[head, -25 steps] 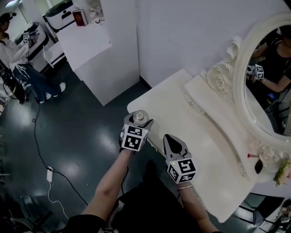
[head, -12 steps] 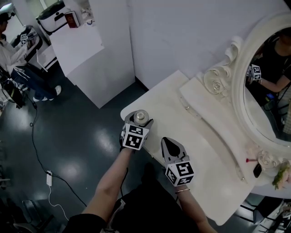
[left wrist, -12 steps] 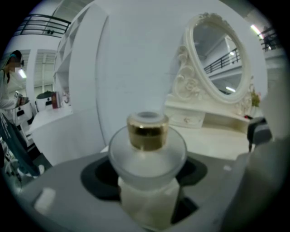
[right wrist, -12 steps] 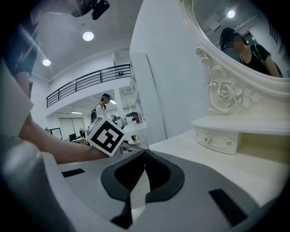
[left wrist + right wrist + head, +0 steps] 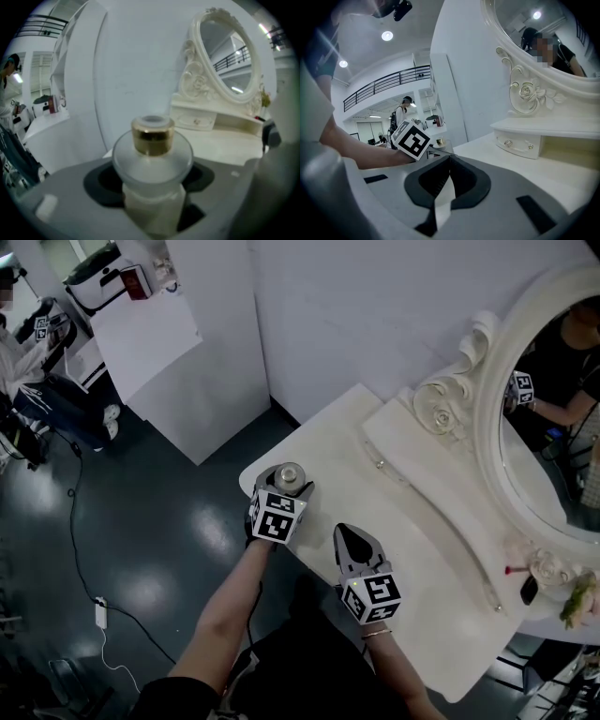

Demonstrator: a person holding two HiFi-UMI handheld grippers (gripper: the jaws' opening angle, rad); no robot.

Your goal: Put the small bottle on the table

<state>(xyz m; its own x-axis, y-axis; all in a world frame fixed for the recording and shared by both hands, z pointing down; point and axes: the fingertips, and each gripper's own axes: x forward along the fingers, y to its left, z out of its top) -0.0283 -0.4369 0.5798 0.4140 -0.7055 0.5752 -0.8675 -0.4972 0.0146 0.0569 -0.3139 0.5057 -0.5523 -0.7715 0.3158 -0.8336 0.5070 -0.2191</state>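
A small frosted bottle (image 5: 151, 168) with a gold neck stands upright between the jaws of my left gripper (image 5: 151, 197), which is shut on it. In the head view that bottle (image 5: 288, 474) shows just beyond the left gripper (image 5: 281, 491), over the near left corner of the white dressing table (image 5: 403, 549). I cannot tell whether its base touches the tabletop. My right gripper (image 5: 352, 542) hovers over the table's front edge, shut, with nothing between its jaws. From the right gripper (image 5: 447, 176) view, the left gripper's marker cube (image 5: 411, 139) and the bottle's gold top (image 5: 439, 140) lie to the left.
An ornate oval mirror (image 5: 553, 427) stands at the table's back right above a raised shelf with a drawer (image 5: 518, 144). A small red item (image 5: 517, 570) lies near the mirror's base. White partitions (image 5: 178, 343) and dark floor with a cable (image 5: 94, 587) lie to the left.
The view has shifted slightly; the left gripper with the bottle moved a little up and left. The right gripper has barely moved.
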